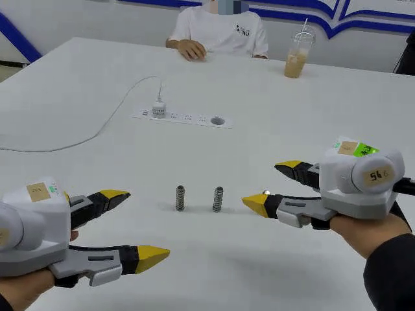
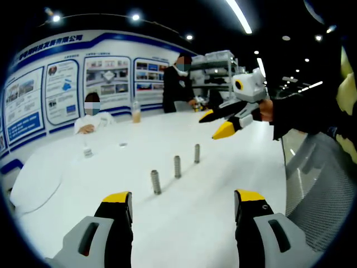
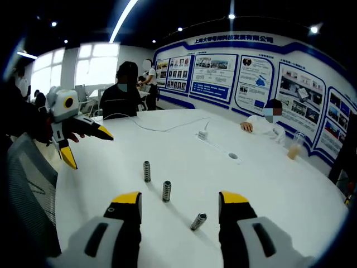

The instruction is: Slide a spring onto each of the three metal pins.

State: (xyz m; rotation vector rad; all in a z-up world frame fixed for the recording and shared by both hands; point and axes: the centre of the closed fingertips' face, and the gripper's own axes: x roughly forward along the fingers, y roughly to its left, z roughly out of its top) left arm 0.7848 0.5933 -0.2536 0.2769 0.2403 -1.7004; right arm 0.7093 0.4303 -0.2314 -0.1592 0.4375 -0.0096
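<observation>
Three grey coiled metal springs (image 2: 177,166) stand upright in short row, apart from one another, on white tabletop (image 1: 214,272). Row sits toward near edge, about midway between side edges. Pins inside too small to tell.

Left gripper (image 1: 146,223) hovers left of row, jaws spread wide, nothing between. Right gripper (image 1: 261,184) right of row, jaws likewise apart and empty, end spring near its tips.

Beyond, mid-table: white power strip (image 1: 185,118) with plug, white cable (image 1: 97,133). At far edge: plastic cup of iced drink (image 1: 297,59), seated person in white shirt (image 1: 217,29).
</observation>
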